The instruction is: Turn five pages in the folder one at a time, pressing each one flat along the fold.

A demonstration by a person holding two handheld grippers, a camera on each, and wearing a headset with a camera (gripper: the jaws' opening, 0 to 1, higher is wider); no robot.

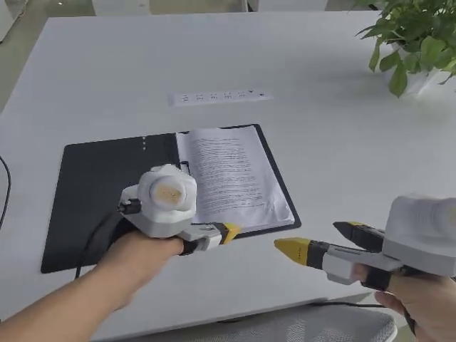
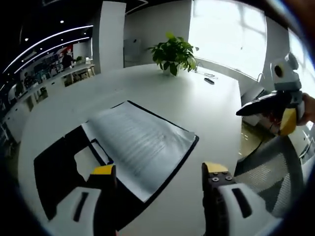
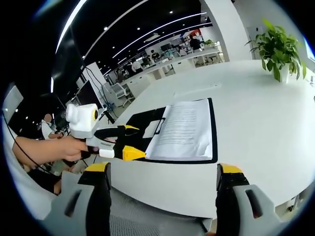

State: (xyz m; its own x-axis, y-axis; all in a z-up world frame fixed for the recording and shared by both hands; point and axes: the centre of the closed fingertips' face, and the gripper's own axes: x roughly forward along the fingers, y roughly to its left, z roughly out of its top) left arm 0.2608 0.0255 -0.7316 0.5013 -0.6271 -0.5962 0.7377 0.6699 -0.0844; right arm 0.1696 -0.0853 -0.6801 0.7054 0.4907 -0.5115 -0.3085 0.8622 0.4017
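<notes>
Nearest you, a grey mesh chair (image 1: 306, 326) sits at the desk's (image 1: 342, 135) near edge. Your left hand-held gripper (image 2: 158, 169) hangs over the near edge of the open black folder (image 1: 107, 185), jaws spread wide and empty; in the head view its white body hides the foot of the fold. Your right hand-held gripper (image 1: 313, 237) is off to the right over bare desk, also released. The printed pages (image 1: 231, 174) lie stacked on the folder's right half. Beyond them are a white power strip (image 1: 219, 96) and, farther right, a potted plant (image 1: 413, 35). The right gripper view adds an open office with people.
</notes>
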